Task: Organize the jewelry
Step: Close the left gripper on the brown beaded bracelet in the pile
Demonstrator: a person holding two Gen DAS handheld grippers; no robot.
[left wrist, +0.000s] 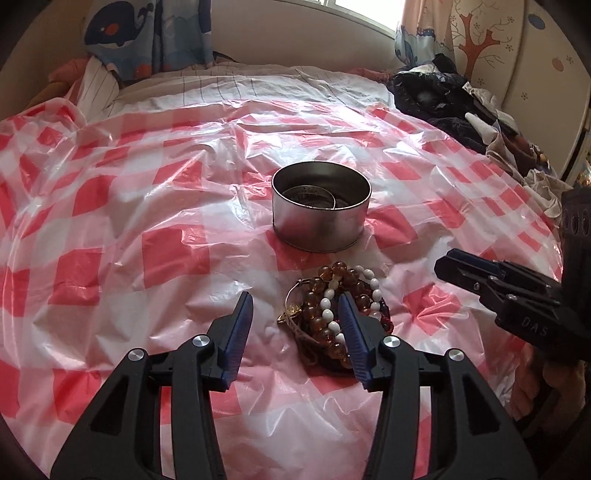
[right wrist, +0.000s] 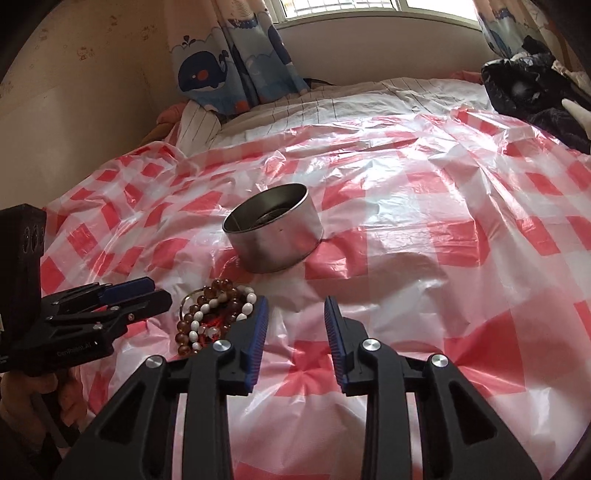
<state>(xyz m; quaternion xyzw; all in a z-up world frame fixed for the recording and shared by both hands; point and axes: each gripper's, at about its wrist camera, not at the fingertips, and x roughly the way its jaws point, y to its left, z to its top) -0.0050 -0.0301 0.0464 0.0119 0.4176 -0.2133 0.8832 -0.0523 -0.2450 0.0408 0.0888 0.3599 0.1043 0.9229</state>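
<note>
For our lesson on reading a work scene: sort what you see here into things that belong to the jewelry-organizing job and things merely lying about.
Belongs to the job:
- pile of beaded bracelets
- round metal tin, a bangle already inside
- left gripper, jaws open
- right gripper, jaws open

Just lying about:
- heap of dark clothes
- whale-print curtain
- checked plastic sheet

A bed (right wrist: 369, 96) under a red-checked plastic sheet (right wrist: 424, 229) fills the room; whale-print curtains (right wrist: 218, 62) (2 panels) flank a bright window (right wrist: 343, 7).

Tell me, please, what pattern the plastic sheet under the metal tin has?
Red-and-white checks on the plastic sheet, clearest in the right wrist view, around the metal tin.
</note>
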